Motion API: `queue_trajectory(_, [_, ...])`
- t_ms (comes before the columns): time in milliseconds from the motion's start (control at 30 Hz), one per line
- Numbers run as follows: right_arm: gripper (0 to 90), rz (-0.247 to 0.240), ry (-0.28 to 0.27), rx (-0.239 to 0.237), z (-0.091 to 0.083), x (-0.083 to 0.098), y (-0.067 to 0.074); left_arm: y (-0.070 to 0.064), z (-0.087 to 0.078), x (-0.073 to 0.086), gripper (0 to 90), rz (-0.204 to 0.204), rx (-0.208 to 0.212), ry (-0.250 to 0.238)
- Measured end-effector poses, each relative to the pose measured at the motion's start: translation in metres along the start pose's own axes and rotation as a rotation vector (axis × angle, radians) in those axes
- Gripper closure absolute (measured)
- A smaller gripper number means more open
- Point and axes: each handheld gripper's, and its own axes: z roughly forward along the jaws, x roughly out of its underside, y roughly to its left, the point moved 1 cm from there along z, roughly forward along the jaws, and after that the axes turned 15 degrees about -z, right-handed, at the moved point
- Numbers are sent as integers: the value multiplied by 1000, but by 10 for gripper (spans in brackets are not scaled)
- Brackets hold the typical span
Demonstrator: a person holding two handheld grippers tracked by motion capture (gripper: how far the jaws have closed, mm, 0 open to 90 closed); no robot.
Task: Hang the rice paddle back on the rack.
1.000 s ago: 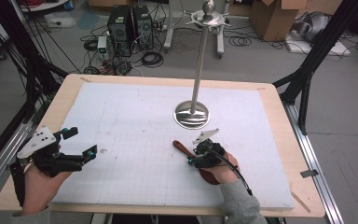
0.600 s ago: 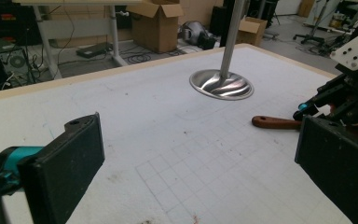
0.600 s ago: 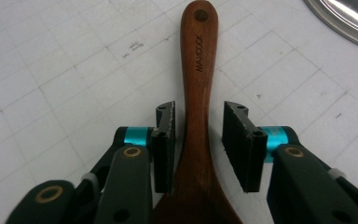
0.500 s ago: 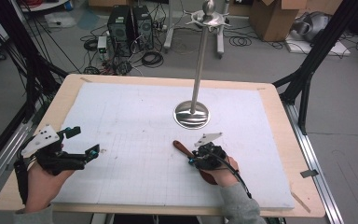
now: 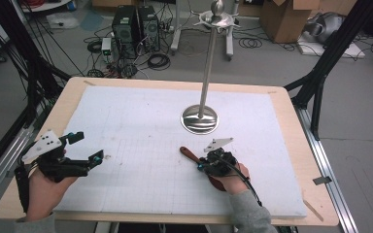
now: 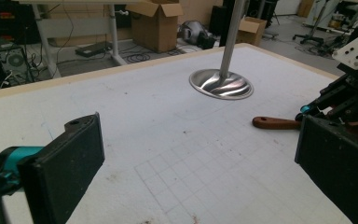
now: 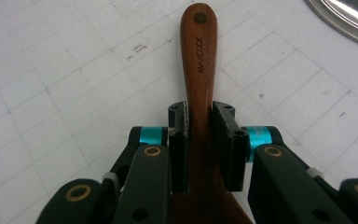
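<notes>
Workshop floor behind the table is lying cluttered: computer towers (image 5: 135, 24), coiled cables (image 5: 158, 61), cardboard boxes (image 5: 284, 17). White gridded mat (image 5: 136, 121) is covering the wooden tabletop (image 5: 291, 104). Metal stand (image 5: 200, 118) is rising from its round base mid-table, just beyond the work, not blocking it. Wooden spoon (image 7: 199, 70) is lying flat on the mat, near the front edge, handle pointing away. Right gripper (image 7: 200, 140) is pinching the handle, its jaws having just been closing. Left gripper (image 5: 80, 154) is hovering well apart at the mat's left side, jaws spread wide, holding nothing.
</notes>
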Motion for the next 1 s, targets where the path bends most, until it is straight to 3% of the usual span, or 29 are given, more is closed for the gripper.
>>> queue_trajectory(267, [778,9,-20,-20,-1,0,-3,1,1,0,17,1,-3,2])
queue_trajectory(1000, [781,24,-100,-9,-21,1,-11,0,-1,-1,17,3,-2,-4])
